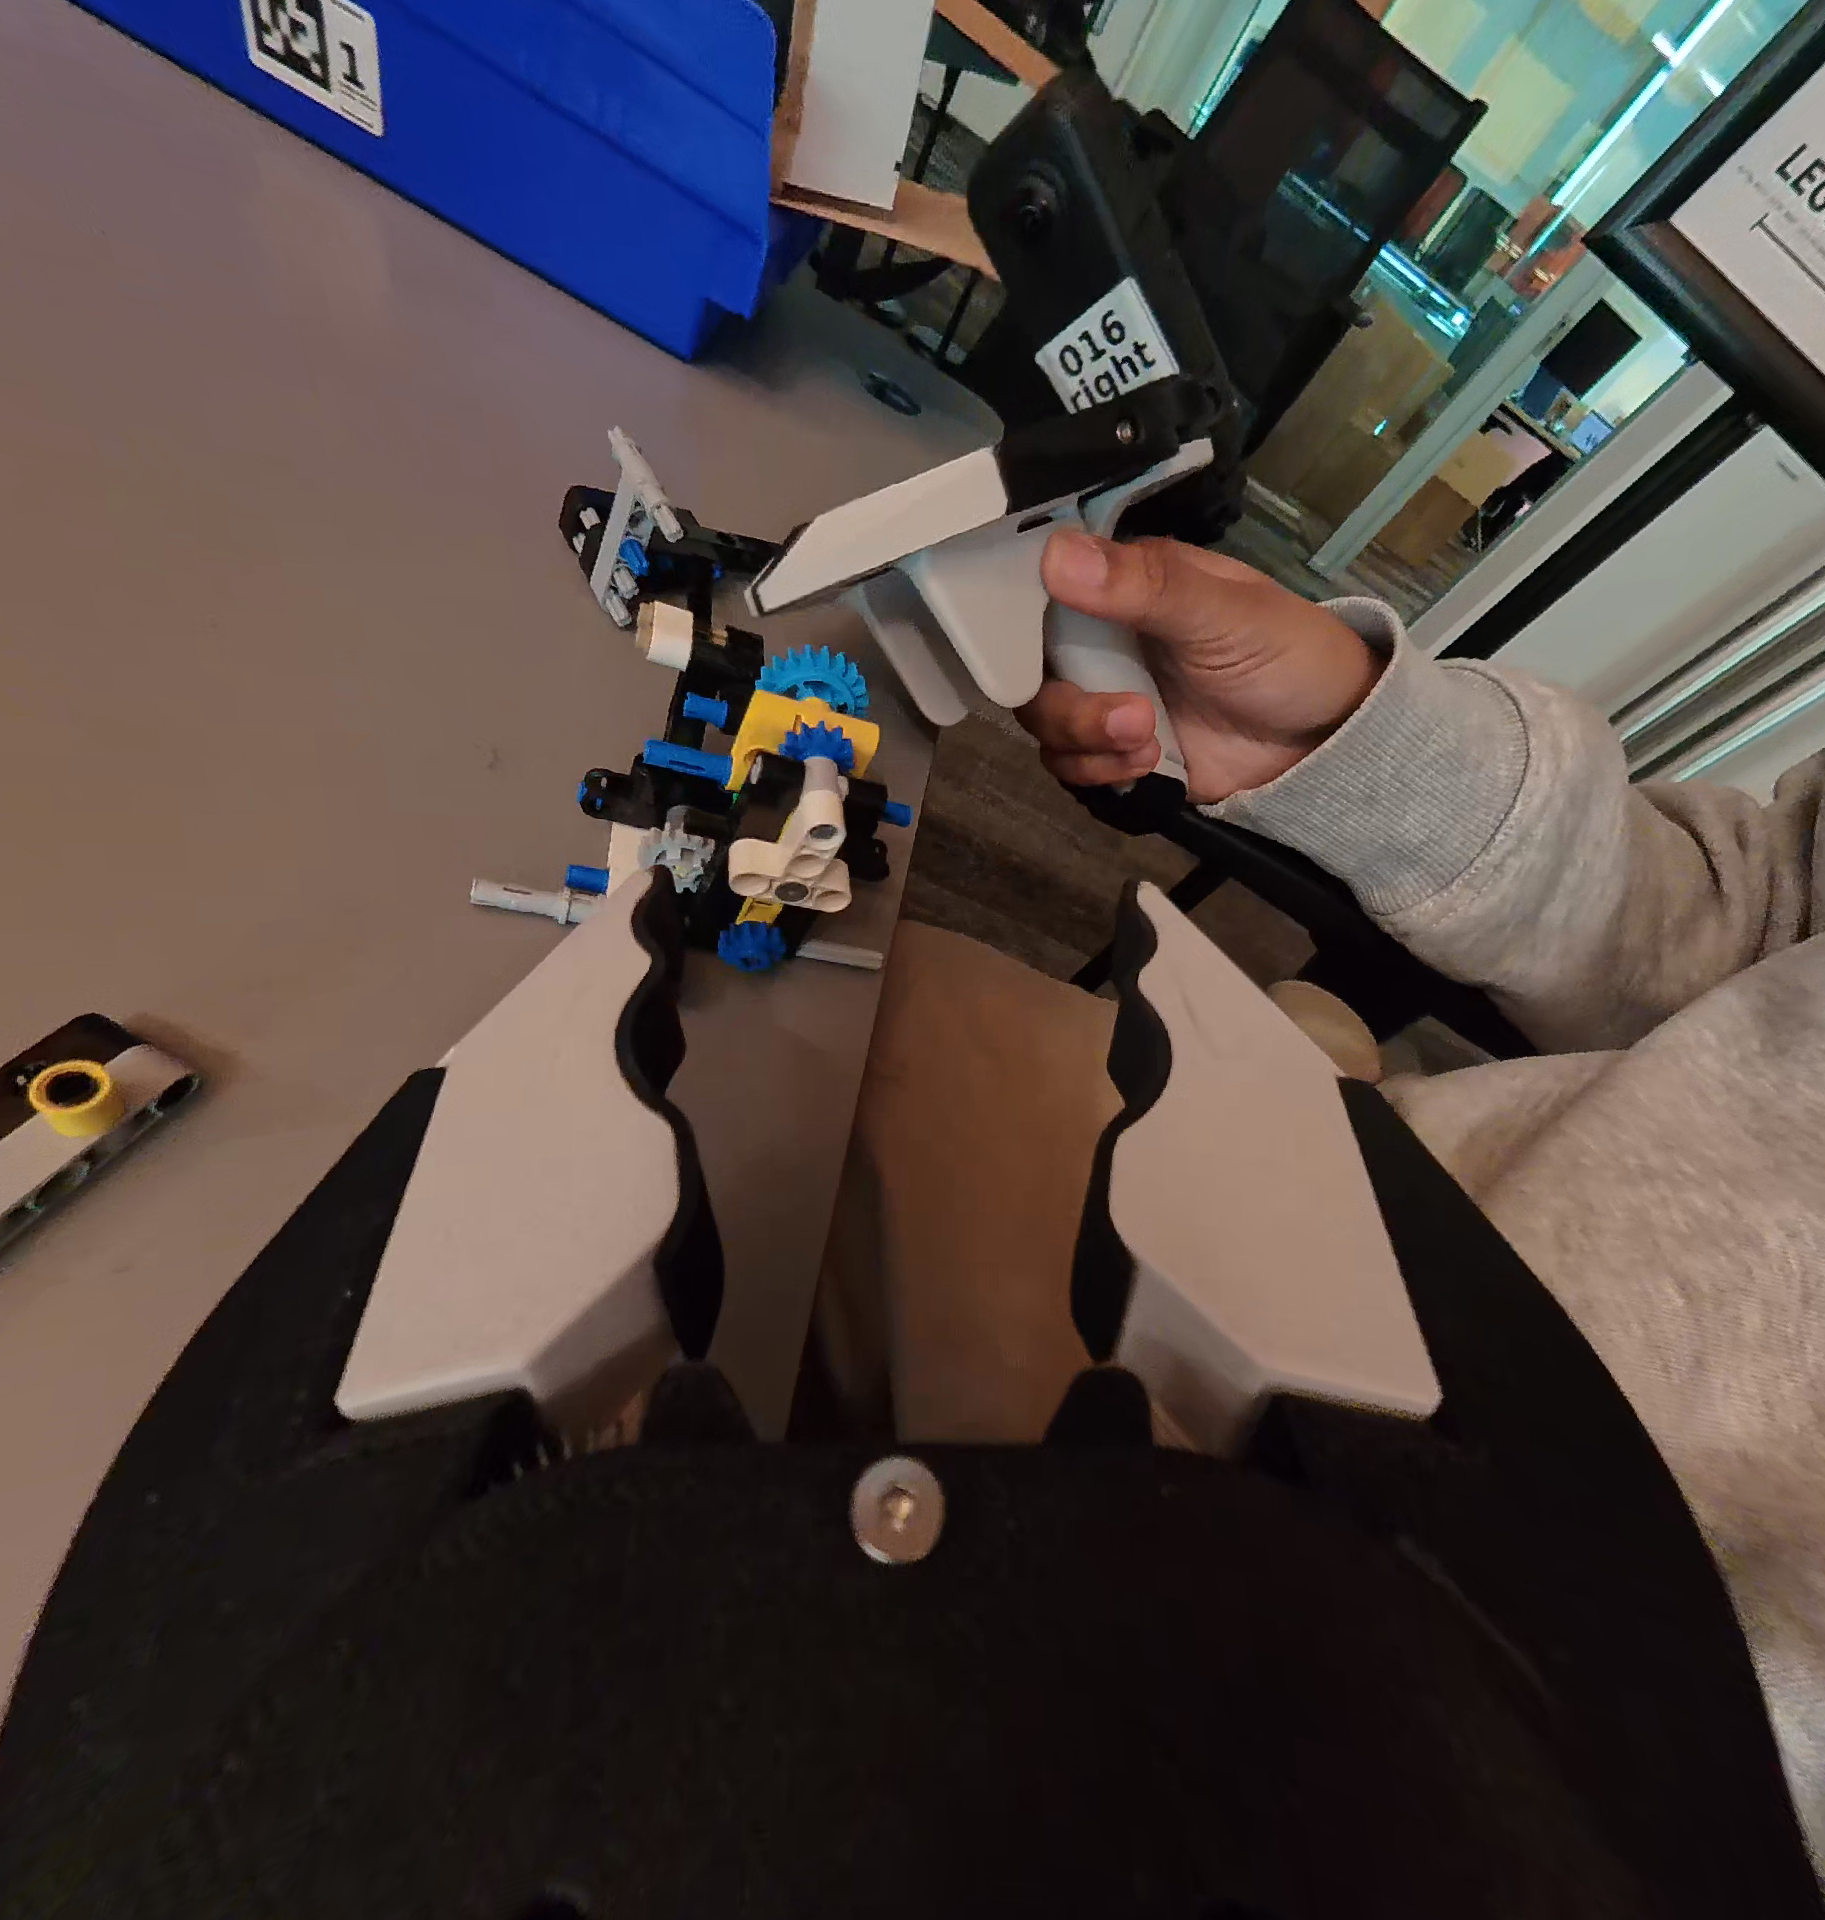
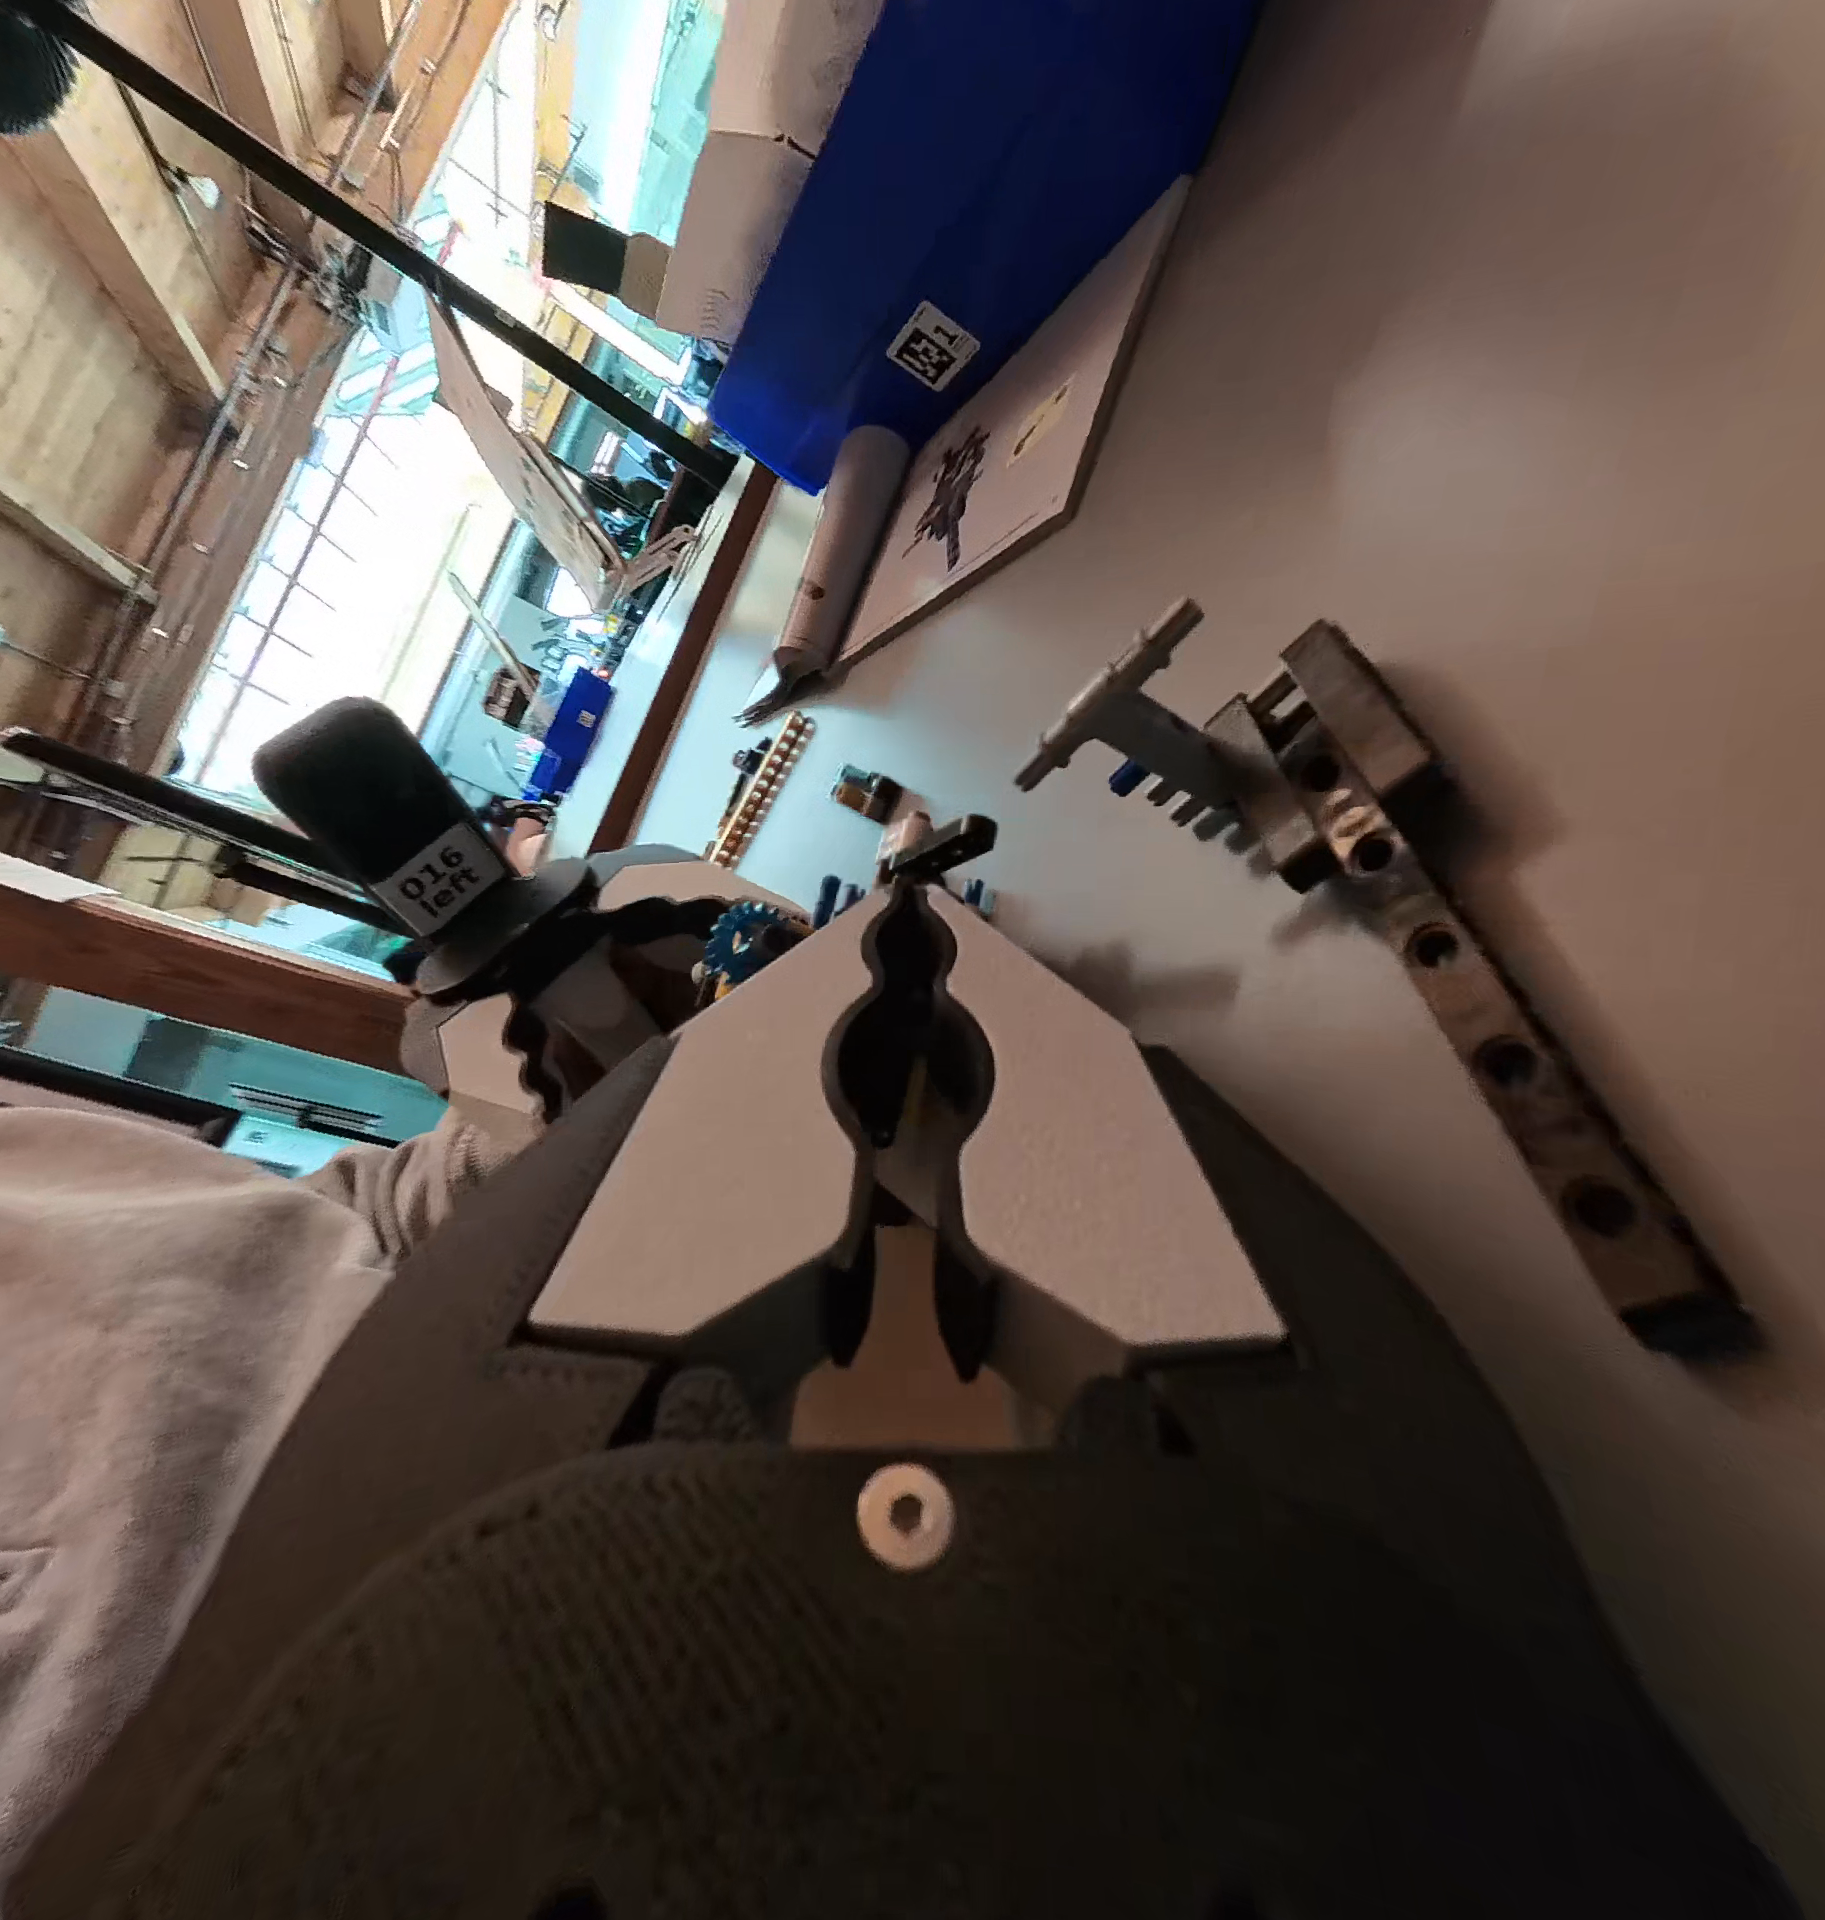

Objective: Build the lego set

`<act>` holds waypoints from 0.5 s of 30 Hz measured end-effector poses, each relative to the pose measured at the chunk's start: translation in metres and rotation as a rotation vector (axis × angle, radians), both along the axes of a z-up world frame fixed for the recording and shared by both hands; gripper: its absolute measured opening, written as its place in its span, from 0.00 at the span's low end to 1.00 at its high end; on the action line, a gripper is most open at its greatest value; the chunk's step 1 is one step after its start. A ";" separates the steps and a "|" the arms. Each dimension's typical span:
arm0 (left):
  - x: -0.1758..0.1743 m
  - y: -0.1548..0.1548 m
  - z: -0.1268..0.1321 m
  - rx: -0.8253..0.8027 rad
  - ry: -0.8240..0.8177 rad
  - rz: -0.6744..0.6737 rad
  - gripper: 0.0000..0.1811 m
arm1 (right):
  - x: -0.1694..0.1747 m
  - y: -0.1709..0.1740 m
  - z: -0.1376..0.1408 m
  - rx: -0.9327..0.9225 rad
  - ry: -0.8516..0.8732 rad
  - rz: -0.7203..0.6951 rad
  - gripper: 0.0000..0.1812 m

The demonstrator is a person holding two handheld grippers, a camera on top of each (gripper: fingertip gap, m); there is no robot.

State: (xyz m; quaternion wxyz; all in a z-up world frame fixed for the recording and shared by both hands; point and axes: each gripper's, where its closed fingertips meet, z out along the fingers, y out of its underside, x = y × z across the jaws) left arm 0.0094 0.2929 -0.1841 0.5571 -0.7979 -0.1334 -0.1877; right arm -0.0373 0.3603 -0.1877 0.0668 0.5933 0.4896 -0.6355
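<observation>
While the left gripper [image 1: 892, 904] hangs over the near edge of the grey table [image 1: 264, 582] with its two fingers spread wide and nothing between them, the right gripper [image 2: 913, 914] has its two fingers pressed together. Whether a small part is pinched at their tips cannot be told.

One partly built lego model [image 1: 752, 790] stands at the table edge, just ahead of the left gripper's left fingertip. On it I count three blue gears: a large one [image 1: 814, 681] at the top, a smaller one [image 1: 812, 743] on the yellow block, and a third [image 1: 750, 945] low at the front. One light grey gear [image 1: 679, 854] sits beside that fingertip, and one white connector [image 1: 799, 857] with round holes faces the camera. A second, smaller assembly [image 1: 627, 530] of black and grey beams lies just behind the model.

One long grey beam [image 2: 1459, 966] with a row of holes lies apart on the table in the right wrist view; in the left wrist view one yellow ring [image 1: 72, 1096] rests on it. One blue bin [image 1: 534, 135] stands at the far side, with one open instruction booklet [image 2: 1001, 478] beside it.

One hand [image 1: 1188, 665] in a grey sleeve holds the right gripper's handle above the model.
</observation>
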 end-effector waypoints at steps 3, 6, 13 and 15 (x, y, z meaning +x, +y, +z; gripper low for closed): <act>-0.001 -0.001 0.003 0.021 -0.010 0.007 0.44 | 0.003 0.003 0.012 0.075 0.085 0.001 0.01; -0.001 -0.002 0.007 0.049 -0.007 0.005 0.42 | 0.012 -0.004 0.032 0.168 0.227 0.053 0.03; -0.010 -0.016 0.041 0.214 0.309 0.111 0.34 | 0.030 -0.033 0.051 0.682 0.535 0.117 0.11; -0.011 -0.016 0.037 0.186 0.379 0.125 0.34 | 0.030 -0.035 0.047 0.810 0.564 0.098 0.09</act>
